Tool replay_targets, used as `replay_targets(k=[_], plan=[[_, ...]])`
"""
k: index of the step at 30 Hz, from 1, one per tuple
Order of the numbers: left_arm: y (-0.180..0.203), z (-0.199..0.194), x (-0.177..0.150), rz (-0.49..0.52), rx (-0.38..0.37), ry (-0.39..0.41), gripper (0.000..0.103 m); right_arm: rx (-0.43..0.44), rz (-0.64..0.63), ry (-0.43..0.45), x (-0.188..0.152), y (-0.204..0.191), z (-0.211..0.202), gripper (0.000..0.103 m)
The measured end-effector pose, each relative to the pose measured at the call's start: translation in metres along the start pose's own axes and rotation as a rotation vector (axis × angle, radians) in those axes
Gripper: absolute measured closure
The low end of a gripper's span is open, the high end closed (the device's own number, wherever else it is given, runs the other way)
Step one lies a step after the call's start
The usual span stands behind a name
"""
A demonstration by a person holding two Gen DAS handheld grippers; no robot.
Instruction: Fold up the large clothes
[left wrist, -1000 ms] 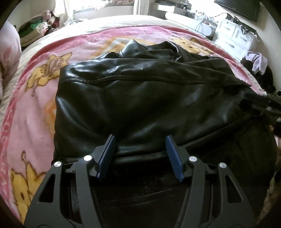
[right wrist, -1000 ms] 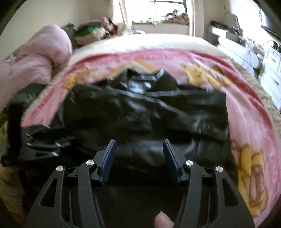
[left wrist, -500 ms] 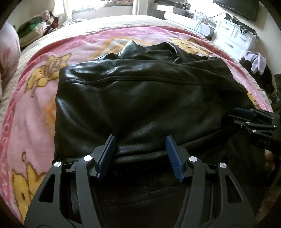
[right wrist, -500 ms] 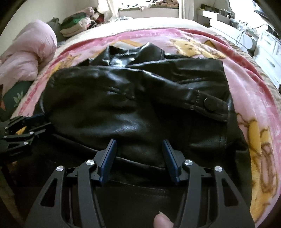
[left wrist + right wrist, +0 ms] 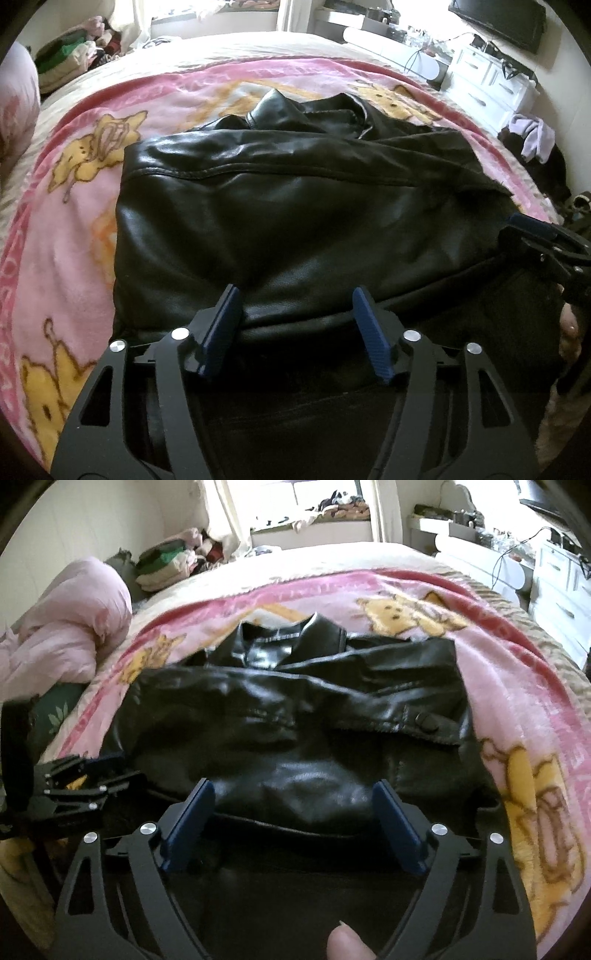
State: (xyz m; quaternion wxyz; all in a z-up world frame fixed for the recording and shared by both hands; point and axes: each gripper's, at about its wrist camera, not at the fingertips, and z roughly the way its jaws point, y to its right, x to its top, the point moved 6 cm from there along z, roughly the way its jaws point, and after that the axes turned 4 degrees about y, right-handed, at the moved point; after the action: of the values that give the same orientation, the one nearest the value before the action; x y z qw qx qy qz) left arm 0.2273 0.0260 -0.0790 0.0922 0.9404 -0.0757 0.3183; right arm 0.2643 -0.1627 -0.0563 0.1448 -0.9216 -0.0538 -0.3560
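Observation:
A black leather jacket point(image 5: 295, 206) lies folded on a pink cartoon blanket point(image 5: 66, 229) on the bed. My left gripper point(image 5: 295, 295) is at the jacket's near folded edge. Its jaws are opening, the fold lies between the blue pads point(image 5: 225, 325), and they no longer press it. In the right wrist view the jacket point(image 5: 295, 731) shows its collar at the far side. My right gripper point(image 5: 293, 790) straddles the near edge further right, its jaws opening wide and clear of the leather. Each gripper shows in the other's view: left gripper point(image 5: 85, 775), right gripper point(image 5: 532, 236).
A pink duvet point(image 5: 66, 635) is bunched at the bed's left side, with a pile of folded clothes point(image 5: 62, 62) beyond it. White drawers point(image 5: 491, 85) and a heap of clothes point(image 5: 535, 140) stand to the right. A thumb point(image 5: 343, 941) rests on the right gripper's handle.
The right gripper's jaws have spread much wider, and it has drawn back a little from the jacket. The left gripper's jaws have widened slightly. The jacket lies where it was.

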Motion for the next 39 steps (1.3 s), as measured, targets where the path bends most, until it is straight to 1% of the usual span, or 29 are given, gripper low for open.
replay_targets(k=[4, 6, 11, 12, 18, 30, 34, 39], plan=[[0.003, -0.011, 0.004, -0.002, 0.003, 0.016, 0.028, -0.007, -0.005, 0.033, 0.005, 0.001, -0.01, 0.009], [0.004, -0.014, 0.006, -0.014, -0.011, 0.016, 0.027, -0.007, 0.003, 0.04, 0.005, 0.002, -0.014, 0.008], [0.009, -0.028, 0.012, -0.011, 0.0, 0.045, 0.011, 0.002, 0.018, 0.052, 0.001, 0.004, -0.021, 0.007], [0.01, -0.03, 0.013, -0.011, 0.0, 0.05, 0.01, 0.002, 0.022, 0.057, 0.0, 0.005, -0.024, 0.007], [0.012, -0.046, 0.018, -0.011, 0.008, 0.072, 0.009, 0.015, 0.043, 0.084, -0.002, 0.008, -0.038, 0.006], [0.016, -0.073, 0.013, -0.009, 0.037, 0.126, 0.009, 0.044, 0.043, 0.146, -0.007, 0.001, -0.065, 0.006], [0.018, -0.084, 0.009, -0.001, 0.053, 0.15, 0.009, 0.04, 0.059, 0.159, -0.013, 0.004, -0.072, 0.006], [0.019, -0.095, 0.0, -0.013, 0.042, 0.167, 0.009, 0.035, 0.064, 0.175, -0.02, 0.006, -0.082, 0.006]])
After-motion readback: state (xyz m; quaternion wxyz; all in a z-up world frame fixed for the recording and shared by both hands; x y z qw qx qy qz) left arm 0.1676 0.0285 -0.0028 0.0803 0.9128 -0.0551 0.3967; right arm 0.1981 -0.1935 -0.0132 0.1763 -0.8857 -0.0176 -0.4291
